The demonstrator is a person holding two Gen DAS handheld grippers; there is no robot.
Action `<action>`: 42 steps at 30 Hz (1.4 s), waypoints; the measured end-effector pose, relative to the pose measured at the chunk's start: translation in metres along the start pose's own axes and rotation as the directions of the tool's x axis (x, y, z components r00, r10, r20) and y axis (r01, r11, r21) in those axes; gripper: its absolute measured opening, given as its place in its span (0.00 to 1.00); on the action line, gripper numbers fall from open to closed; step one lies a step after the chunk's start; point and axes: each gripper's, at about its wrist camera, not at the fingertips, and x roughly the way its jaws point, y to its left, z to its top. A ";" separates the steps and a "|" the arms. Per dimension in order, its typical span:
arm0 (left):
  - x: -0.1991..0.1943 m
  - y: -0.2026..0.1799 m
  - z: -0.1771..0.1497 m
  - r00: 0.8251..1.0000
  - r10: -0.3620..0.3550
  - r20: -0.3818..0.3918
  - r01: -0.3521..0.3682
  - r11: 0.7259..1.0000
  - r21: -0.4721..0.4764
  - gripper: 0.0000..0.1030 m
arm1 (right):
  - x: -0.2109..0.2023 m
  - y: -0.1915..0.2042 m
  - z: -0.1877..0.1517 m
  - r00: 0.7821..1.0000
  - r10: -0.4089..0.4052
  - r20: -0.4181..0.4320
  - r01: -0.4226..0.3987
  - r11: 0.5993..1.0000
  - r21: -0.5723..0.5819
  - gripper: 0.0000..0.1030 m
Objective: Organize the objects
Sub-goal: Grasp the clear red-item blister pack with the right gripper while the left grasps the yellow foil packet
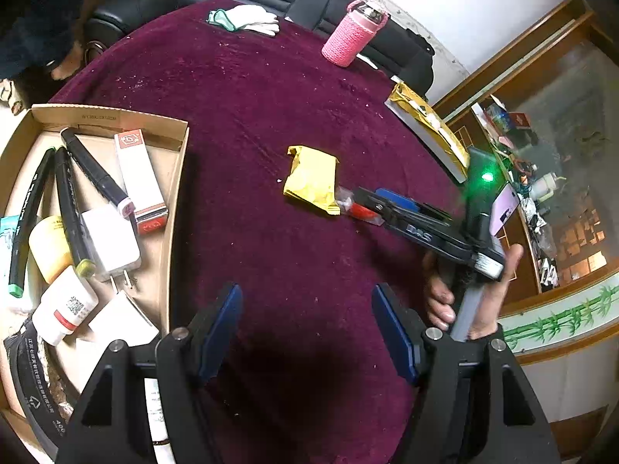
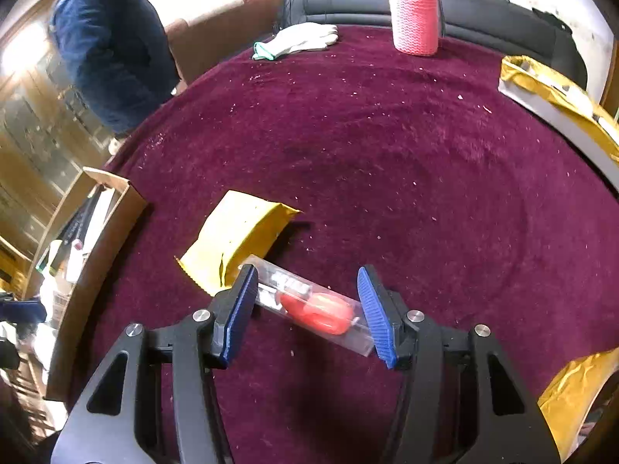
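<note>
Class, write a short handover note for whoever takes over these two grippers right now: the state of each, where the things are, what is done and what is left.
Left gripper: open, empty, over bare tablecloth beside the cardboard box.
Right gripper: open, its fingers either side of the clear packet with a red item inside; not gripped yet.
Yellow pouch: on the cloth, touching the packet's far end.
Done: markers, a charger, bottles and small cartons lie in the box.
Left: close on the packet, box it, then the pouch. The pink bottle and the glove stand at the far edge.
</note>
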 end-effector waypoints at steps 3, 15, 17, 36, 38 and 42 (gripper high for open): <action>0.002 -0.002 0.002 1.000 0.005 -0.004 -0.005 1.000 0.007 0.68 | -0.009 0.010 -0.015 0.999 0.044 -0.017 -0.044 0.999 -0.023 0.53; 0.012 -0.014 0.010 0.998 0.054 -0.010 -0.054 0.998 0.029 0.68 | -0.015 0.033 -0.033 0.997 -0.066 0.030 0.068 0.995 -0.070 0.53; 0.018 -0.018 0.017 0.997 0.072 -0.016 -0.071 0.997 0.039 0.68 | -0.007 0.028 -0.033 0.996 -0.084 0.020 0.085 0.995 -0.056 0.53; 0.140 -0.061 0.088 0.947 0.316 -0.056 -0.294 0.926 0.238 0.67 | -0.001 -0.001 -0.042 0.999 0.024 -0.028 -0.019 0.990 0.140 0.27; 0.149 -0.062 0.093 0.945 0.322 -0.065 -0.298 0.924 0.242 0.67 | -0.001 -0.002 -0.042 0.999 0.013 -0.029 -0.008 0.988 0.151 0.27; 0.167 -0.058 0.099 0.935 0.337 -0.110 -0.305 0.923 0.235 0.54 | -0.001 -0.003 -0.041 0.999 0.015 -0.031 -0.010 0.986 0.164 0.27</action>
